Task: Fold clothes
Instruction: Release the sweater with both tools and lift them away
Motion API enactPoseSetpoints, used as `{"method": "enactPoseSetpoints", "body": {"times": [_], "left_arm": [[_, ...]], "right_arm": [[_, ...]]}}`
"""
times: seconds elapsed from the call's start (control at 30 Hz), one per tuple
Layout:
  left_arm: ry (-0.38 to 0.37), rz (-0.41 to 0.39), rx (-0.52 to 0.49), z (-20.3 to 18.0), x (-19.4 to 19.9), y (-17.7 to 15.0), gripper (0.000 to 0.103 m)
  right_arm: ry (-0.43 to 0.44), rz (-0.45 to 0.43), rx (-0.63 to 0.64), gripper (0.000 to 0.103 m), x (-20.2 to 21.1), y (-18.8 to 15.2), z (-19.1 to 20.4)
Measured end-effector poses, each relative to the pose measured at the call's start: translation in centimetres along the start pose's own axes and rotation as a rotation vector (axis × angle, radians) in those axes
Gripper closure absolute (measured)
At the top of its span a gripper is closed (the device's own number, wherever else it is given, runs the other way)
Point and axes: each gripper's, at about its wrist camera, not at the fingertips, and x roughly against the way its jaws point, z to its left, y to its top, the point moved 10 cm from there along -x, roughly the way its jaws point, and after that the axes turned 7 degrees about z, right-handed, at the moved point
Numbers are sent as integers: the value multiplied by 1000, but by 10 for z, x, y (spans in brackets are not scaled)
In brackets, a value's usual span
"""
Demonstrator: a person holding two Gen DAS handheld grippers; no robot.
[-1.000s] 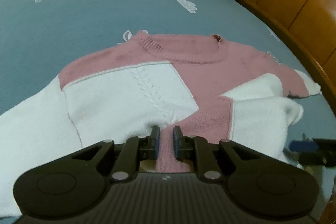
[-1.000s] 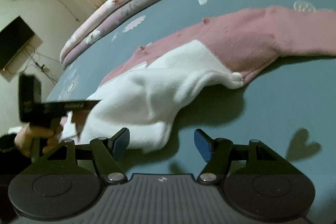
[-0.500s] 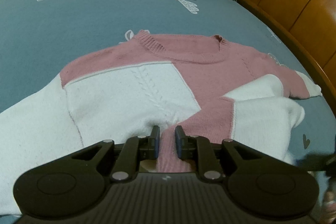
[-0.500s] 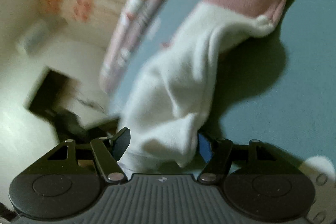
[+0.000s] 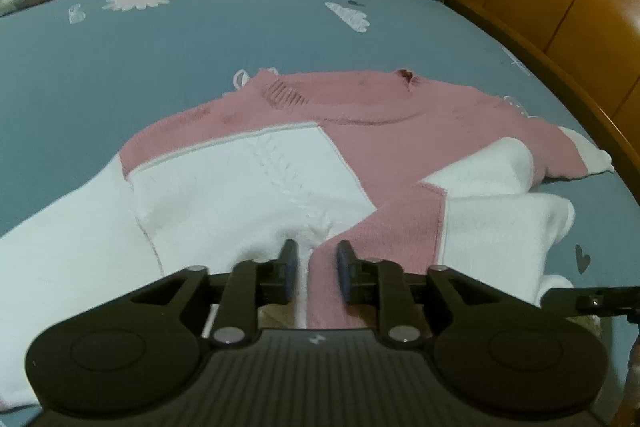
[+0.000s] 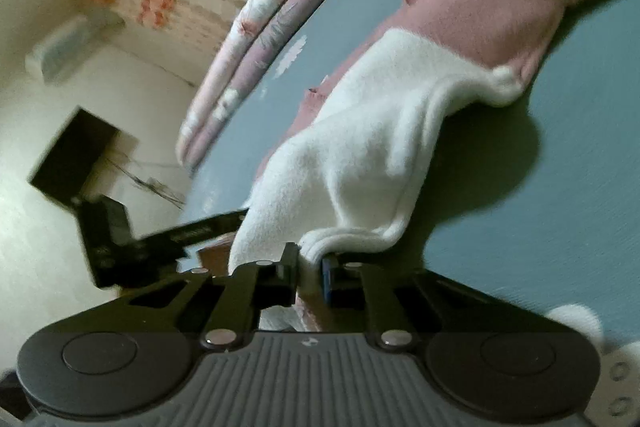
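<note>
A: Pink-and-white sweater (image 5: 288, 163) lies face up on the blue bedsheet (image 5: 160, 59), neck toward the quilts.

B: Right gripper (image 6: 310, 263) has just closed on the white cuff (image 6: 344, 239). Left gripper (image 5: 312, 263) has just been easing apart, hem between its jaws, pads seemingly clear.

A: Advice: carry the cuff across low, 1 smooth sweep, no twist.

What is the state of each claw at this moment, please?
Left claw: jaws have just been opening, parted around the sweater hem, pads not pressing.
Right claw: jaws have just closed, shut on the white sleeve cuff.
</note>
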Motion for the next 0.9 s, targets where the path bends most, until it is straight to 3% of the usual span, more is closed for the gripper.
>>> {"method": "enactPoseSetpoints", "body": {"times": [0.07, 0.27, 0.57, 0.9], "left_arm": [[9, -16, -22, -4, 10, -1, 59], [-45, -78, -74, -21, 45, -7, 38], [-54, -99, -115, -35, 60, -19, 33], [-84, -82, -120, -41, 54, -30, 33]], "right_arm": [[-49, 9, 43, 90, 10, -2, 6], [-183, 26, 149, 92, 58, -7, 24], [-361, 103, 159, 93, 136, -25, 23], [-642, 164, 113, 94, 208, -47, 7]]}}
